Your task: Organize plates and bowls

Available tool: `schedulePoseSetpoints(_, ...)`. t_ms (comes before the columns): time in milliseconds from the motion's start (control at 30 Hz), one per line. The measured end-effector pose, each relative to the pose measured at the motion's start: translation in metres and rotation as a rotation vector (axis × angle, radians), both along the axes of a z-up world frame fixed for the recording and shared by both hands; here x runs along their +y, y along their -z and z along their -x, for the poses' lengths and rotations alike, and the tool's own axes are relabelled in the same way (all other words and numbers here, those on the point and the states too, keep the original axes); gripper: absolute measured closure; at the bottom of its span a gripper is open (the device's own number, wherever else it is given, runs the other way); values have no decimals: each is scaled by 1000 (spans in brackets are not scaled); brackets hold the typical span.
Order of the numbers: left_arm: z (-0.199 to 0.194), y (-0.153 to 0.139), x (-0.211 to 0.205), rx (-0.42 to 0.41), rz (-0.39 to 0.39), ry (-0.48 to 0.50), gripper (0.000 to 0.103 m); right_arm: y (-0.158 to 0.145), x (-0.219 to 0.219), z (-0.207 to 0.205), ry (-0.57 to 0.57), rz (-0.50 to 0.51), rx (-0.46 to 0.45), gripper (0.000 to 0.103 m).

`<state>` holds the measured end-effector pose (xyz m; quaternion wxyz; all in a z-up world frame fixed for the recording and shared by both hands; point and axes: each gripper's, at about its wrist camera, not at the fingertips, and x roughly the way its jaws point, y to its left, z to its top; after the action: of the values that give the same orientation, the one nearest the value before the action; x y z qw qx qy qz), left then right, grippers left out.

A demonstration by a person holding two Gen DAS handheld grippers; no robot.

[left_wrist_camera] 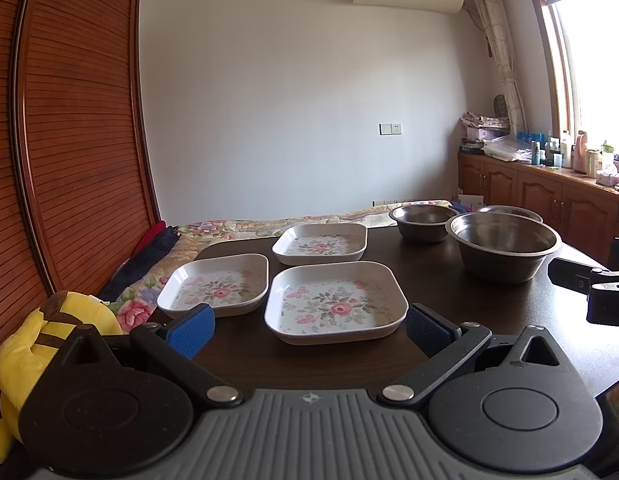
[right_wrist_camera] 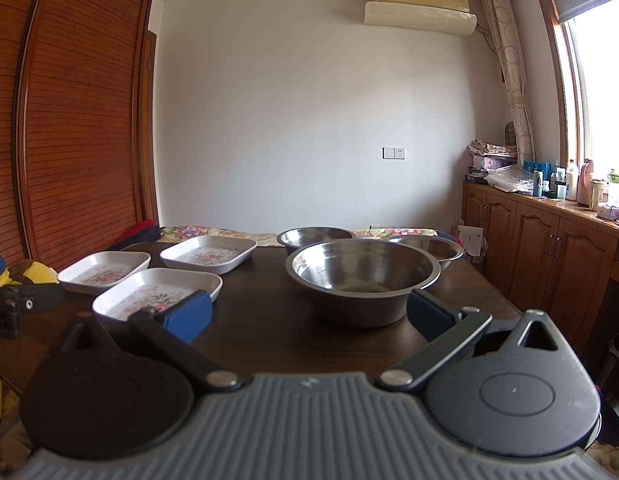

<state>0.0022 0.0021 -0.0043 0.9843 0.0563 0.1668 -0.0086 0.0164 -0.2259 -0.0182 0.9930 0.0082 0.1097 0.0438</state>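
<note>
Three square white plates with pink flower prints lie on the dark table (left_wrist_camera: pixel 421 280): a near plate (left_wrist_camera: pixel 335 302) (right_wrist_camera: pixel 157 294), a left plate (left_wrist_camera: pixel 215 284) (right_wrist_camera: pixel 103 272) and a far plate (left_wrist_camera: pixel 321 242) (right_wrist_camera: pixel 208 253). To their right stand three steel bowls: a large one (left_wrist_camera: pixel 503 244) (right_wrist_camera: pixel 363 274), one behind it on the left (left_wrist_camera: pixel 423 218) (right_wrist_camera: pixel 315 237) and one behind on the right (left_wrist_camera: pixel 509 211) (right_wrist_camera: pixel 427 249). My left gripper (left_wrist_camera: pixel 309 330) is open just short of the near plate. Facing the large bowl, my right gripper (right_wrist_camera: pixel 309 314) is open and holds nothing.
A yellow plush toy (left_wrist_camera: pixel 41 344) lies at the table's left corner on a floral bedspread (left_wrist_camera: pixel 245 229). A slatted wooden wardrobe (left_wrist_camera: pixel 77 140) lines the left side. Wooden cabinets (right_wrist_camera: pixel 557 248) with bottles on top run under the window at right.
</note>
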Motion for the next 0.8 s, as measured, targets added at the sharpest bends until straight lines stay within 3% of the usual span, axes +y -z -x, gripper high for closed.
schedulePoseSetpoints(367,-1,6,-2,14,1,6,0,1,1,-2,-17,-3,11,0)
schedulePoseSetpoints(800,-25,15,26,88,16,-9,0,-11,26,-33,-211,33,89,0)
